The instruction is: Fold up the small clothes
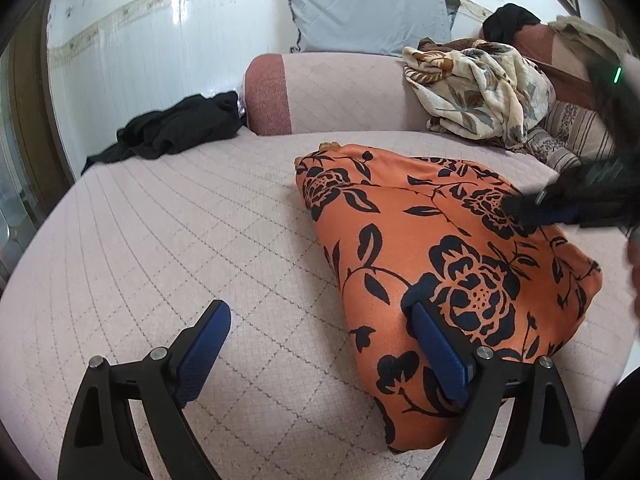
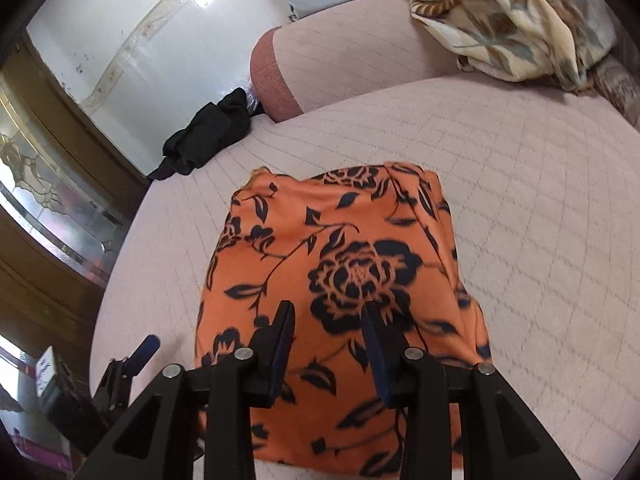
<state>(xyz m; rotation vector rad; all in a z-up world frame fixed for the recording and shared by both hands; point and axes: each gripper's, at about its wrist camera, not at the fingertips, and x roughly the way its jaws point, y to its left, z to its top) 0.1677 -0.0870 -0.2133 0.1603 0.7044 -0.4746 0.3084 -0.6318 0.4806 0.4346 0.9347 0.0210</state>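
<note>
Left wrist view: low over the quilted bed [image 1: 180, 220], angled down, facing the bolster [image 1: 332, 92] and wall; orange floral garment [image 1: 460, 272] right of centre, close. Right wrist view: steeper, directly above that garment [image 2: 332, 280], facing the same bolster [image 2: 360, 64]. Both share garment, bolster, black cloth [image 1: 180, 128] [image 2: 212, 132].

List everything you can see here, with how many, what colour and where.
Folded garment: one, orange with black flowers, middle of the bed.
Bed cover: one, pale pink quilted, under everything.
Bolster: one, pink with a reddish end, at the bed's far side.
Black clothes: one heap, far left edge of the bed.
Floral blanket: one, cream and brown, crumpled at far right.
Pillow: one, grey-blue, against the wall.
Left gripper: black with blue pads, open, beside the garment's near-left edge.
Right gripper: black with blue pads, partly open above the garment.
</note>
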